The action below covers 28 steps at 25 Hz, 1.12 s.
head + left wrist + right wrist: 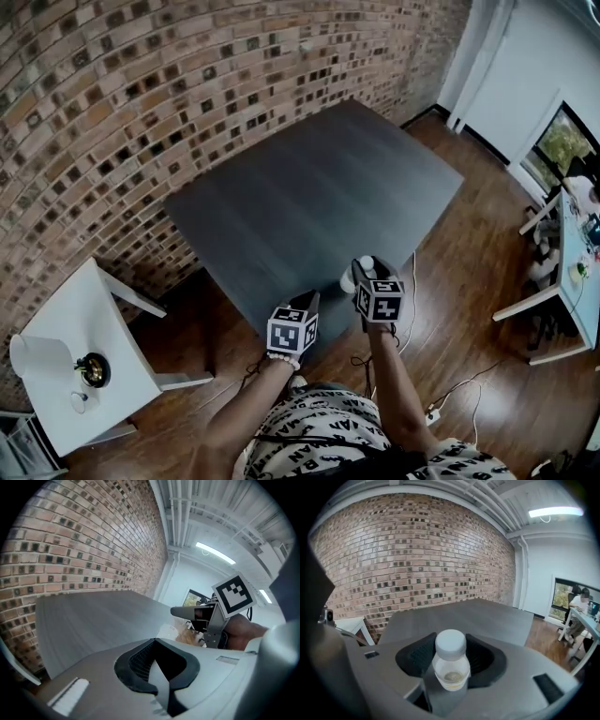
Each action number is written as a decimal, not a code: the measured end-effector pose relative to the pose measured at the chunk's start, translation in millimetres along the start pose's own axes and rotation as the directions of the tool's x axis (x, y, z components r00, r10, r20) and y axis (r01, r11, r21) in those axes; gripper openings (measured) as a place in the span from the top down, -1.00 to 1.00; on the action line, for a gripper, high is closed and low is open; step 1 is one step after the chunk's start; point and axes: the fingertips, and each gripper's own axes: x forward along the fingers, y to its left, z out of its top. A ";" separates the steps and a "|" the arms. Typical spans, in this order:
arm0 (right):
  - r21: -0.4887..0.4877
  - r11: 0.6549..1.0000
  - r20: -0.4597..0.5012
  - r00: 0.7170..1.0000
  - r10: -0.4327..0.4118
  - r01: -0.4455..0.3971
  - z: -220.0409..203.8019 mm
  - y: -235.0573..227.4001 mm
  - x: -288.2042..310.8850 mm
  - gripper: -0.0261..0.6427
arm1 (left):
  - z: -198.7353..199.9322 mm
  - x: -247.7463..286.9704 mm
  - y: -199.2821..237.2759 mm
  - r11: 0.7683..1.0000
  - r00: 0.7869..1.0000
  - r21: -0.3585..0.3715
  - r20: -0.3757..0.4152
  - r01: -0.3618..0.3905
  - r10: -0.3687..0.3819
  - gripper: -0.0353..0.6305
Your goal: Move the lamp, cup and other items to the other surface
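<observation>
Rough brick wall point(141, 94) is looming behind the broad, matte grey table point(309, 187). Off left, the small white side table point(98, 314) is carrying the lamp point(93, 370), pale shade, brassy base. Left gripper point(154, 641) is hovering, tips pressed together, empty. Right gripper point(364, 272) is clamping a clear, white-capped bottle point(451, 665) upright by the grey table's near edge. The little round cup point(80, 402) is sitting beside the lamp.
</observation>
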 end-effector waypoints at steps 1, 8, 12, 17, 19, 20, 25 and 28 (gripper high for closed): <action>-0.006 1.000 0.005 1.000 0.019 -0.019 4.7 9.6 -0.8 0.30 | -0.6 -6.9 5.2 1.000 1.000 -0.007 0.006 -0.014 0.014 0.89; -0.100 0.976 0.029 0.980 0.199 -0.195 32.7 128.9 -2.2 0.30 | -15.9 -91.2 68.7 0.982 0.984 -0.090 0.051 -0.164 0.169 0.89; -0.145 0.947 0.007 0.957 0.291 -0.287 28.0 214.7 -14.8 0.30 | -38.8 -161.8 106.1 0.960 0.965 -0.137 0.063 -0.245 0.255 0.89; -0.220 0.882 -0.035 0.907 0.419 -0.416 14.7 334.8 -25.8 0.30 | -75.7 -255.6 160.4 0.905 0.920 -0.227 0.076 -0.360 0.385 0.89; -0.245 0.855 -0.057 0.888 0.457 -0.456 7.1 377.4 -33.1 0.30 | -91.9 -292.4 178.5 0.878 0.899 -0.265 0.076 -0.398 0.431 0.89; -0.256 0.843 -0.068 0.878 0.473 -0.474 2.9 397.0 -38.0 0.30 | -100.2 -310.4 186.3 0.864 0.889 -0.283 0.075 -0.416 0.452 0.89; -0.305 0.782 -0.102 0.835 0.540 -0.543 -14.9 483.5 -65.9 0.30 | -140.3 -392.3 216.7 0.793 0.830 -0.350 0.071 -0.499 0.554 0.89; -0.331 0.753 -0.109 0.815 0.569 -0.569 -23.0 525.5 -81.4 0.30 | -160.3 -432.3 225.9 0.762 0.805 -0.386 0.079 -0.519 0.588 0.89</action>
